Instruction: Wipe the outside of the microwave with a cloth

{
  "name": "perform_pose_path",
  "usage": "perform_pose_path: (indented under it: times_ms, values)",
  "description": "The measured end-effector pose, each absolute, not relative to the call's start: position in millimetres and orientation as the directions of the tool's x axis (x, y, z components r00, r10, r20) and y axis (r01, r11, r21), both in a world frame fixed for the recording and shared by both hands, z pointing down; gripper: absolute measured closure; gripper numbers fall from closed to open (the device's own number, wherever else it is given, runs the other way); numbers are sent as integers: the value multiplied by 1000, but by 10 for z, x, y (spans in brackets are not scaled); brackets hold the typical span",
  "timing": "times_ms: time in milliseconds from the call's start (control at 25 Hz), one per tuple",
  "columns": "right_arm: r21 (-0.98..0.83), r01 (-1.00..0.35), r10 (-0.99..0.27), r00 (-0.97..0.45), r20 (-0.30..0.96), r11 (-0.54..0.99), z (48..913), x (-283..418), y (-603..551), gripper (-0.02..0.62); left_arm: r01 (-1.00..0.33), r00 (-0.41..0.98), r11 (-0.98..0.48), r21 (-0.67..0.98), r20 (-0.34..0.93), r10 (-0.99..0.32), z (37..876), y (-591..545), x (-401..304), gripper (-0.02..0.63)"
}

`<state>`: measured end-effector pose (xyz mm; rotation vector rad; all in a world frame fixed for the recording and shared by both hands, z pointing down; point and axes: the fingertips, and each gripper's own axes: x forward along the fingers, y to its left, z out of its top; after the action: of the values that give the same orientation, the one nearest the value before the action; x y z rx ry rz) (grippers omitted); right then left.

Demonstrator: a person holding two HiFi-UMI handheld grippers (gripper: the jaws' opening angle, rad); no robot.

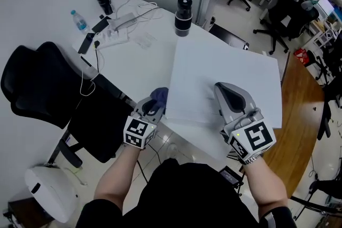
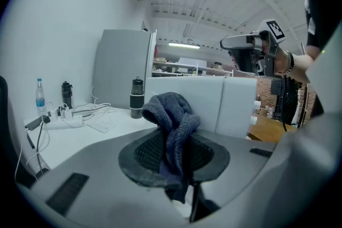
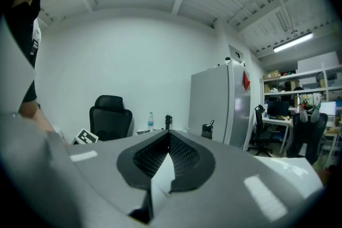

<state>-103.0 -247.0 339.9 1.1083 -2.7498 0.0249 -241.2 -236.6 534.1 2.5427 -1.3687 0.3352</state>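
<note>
Seen from above, a person stands at a white table (image 1: pixel 133 56) with 2 hand-held grippers, one in each hand. The left gripper (image 1: pixel 152 108) has its jaws narrowed onto a dark blue cloth (image 1: pixel 160 95), which is bunched between the pads and rises in a soft lump above the tips; its own camera shows the cloth (image 2: pixel 172 120) pinched in the middle of the left gripper (image 2: pixel 173 155) and hanging a little below the jaws. The cloth sits just beside the left edge of the microwave (image 1: pixel 224 80), a large white box whose flat top fills the middle of the head view; whether the cloth touches that side cannot be told. In the left gripper view the microwave (image 2: pixel 203 101) shows as pale panels right behind the cloth. The right gripper (image 1: pixel 223 89) is over the near part of the microwave's top, and its jaws are pressed together with nothing between them, as the right gripper (image 3: pixel 168 139) view confirms. On the far part of the table stand a black tumbler (image 1: pixel 183 16), a clear water bottle (image 1: pixel 78 20), a small black flask (image 1: pixel 105 2) and a white power strip (image 1: pixel 116 28) with trailing cables. A black office chair (image 1: pixel 40 83) stands at the left.
</note>
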Motion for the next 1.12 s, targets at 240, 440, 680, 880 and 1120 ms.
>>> perform_pose_path:
  times_ms: [240,440,680,880,1120]
  values:
    - [53,-721,-716,-673,184,691,3407,-981,-2575,594,-821,563,-561,105,312,-765,5393,-2666,-2407,520]
    - [56,-739,-733,-652,195,671,3419,-962,-2652,594,-809,580,-578,107,312,-753,5420,-2903,-2390,520]
    - [61,-758,-752,-628,201,649,3428,-932,-2736,594,-803,587,-586,109,317,-745,5480,-3169,-2390,520]
    - [62,-775,-767,-607,209,629,3450,-877,-2801,594,-802,587,-588,107,325,-742,5530,-3415,-2388,520]
    - [60,-793,-784,-583,214,606,3480,-783,-2866,594,-804,583,-584,111,337,-739,5595,-3670,-2390,520]
